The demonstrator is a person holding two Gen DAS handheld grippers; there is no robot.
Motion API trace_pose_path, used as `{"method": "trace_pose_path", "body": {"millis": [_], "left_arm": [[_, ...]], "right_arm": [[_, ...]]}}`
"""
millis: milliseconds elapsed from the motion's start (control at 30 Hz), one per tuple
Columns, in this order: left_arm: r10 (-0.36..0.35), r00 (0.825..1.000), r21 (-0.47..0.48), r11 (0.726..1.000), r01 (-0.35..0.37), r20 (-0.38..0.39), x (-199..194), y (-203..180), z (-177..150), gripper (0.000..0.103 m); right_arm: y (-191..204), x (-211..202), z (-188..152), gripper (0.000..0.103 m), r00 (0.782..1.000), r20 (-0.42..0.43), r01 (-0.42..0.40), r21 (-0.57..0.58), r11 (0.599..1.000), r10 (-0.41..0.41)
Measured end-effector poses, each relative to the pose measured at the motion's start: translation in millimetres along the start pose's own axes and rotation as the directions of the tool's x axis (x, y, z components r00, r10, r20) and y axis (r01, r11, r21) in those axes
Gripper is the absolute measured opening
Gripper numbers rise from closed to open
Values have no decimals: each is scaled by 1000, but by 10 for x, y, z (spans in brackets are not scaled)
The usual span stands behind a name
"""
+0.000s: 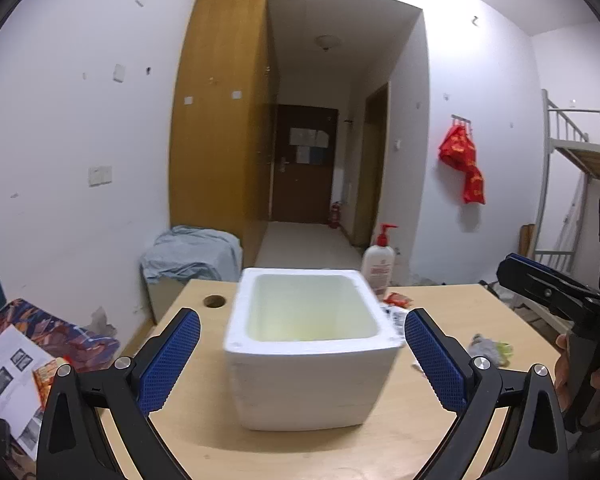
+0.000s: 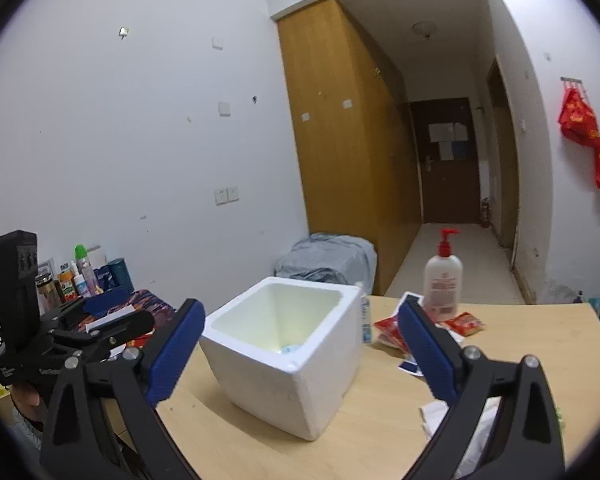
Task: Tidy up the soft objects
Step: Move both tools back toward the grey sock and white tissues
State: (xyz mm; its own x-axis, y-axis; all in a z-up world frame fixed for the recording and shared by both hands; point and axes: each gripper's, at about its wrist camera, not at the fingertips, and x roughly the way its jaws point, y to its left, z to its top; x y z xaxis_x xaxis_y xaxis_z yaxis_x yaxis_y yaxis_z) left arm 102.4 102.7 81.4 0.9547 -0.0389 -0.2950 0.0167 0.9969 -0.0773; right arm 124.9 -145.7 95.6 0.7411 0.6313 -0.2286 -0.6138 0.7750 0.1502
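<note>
1. Step in hand, as I judge it: start of a pick. Both grippers are held above the wooden desk (image 1: 204,432), facing the white foam box (image 1: 308,344); nothing is gripped.
2. Left gripper (image 1: 302,356): jaws spread wide, empty; the foam box shows between them but they don't touch it.
3. Right gripper (image 2: 300,344): jaws wide apart too, empty, box framed between them from its right corner side.
4. Foam box: open top, upright, mid-desk; the likely drop target. Inside looks almost bare; a small bluish bit (image 2: 290,349) on the floor, can't identify it.
5. Soft things to sort: grey-green crumpled item (image 1: 490,346) on the desk right of the box; white crumpled cloth or paper (image 2: 466,432) under the right gripper, partly hidden; red snack packets (image 2: 462,322) behind the box near the pump bottle (image 2: 442,276).
6. Next move, my guess: right gripper drops to the nearest crumpled item, closes on a raised fold, lifts, carries over the box rim and releases. Needs a low approach, since the limp stuff lies flat.
7. Materials: box is thick-walled styrofoam, matte, rounded rim, light, may slide if bumped. Gripper pads (image 1: 172,360) are blue dimpled rubber on black plastic arms. Desk is smooth pale laminate with a round cable hole (image 1: 215,301). Bottle is glossy white plastic, red pump.
</note>
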Motion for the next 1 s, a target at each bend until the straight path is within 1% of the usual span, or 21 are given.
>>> {"method": "trace_pose_path", "body": {"millis": [100,267,533,567,733,900,1000], "left_arm": [[-23,1000,12,1000,23,12,-41,-173,20,102],[-69,997,37,997,69,22,-75,-408,35,103],[-126,992,64,990,124,30,-184,-765,-23,103],[-135,990,65,989,132,42,-206,-812,-34,103],[-162,983,58,986,157,83,-242,-927,-139,103],[-198,978,71,979,193,59,-158,-1062,-250,103],[-195,977,65,980,190,83,-118,-1092,-331,103]], "right_arm": [[-58,-205,-30,102,999,27,29,6,1000,-30],[-99,-523,-81,102,995,62,72,-3,997,-72],[-158,-859,-222,103,987,86,140,1,990,-139],[-168,-897,-246,103,986,85,147,3,989,-146],[-190,-1006,-374,103,973,63,221,-14,975,-220],[-243,-1066,-542,103,960,51,275,-11,961,-274],[-271,-1113,-617,103,955,65,289,-15,957,-288]]}}
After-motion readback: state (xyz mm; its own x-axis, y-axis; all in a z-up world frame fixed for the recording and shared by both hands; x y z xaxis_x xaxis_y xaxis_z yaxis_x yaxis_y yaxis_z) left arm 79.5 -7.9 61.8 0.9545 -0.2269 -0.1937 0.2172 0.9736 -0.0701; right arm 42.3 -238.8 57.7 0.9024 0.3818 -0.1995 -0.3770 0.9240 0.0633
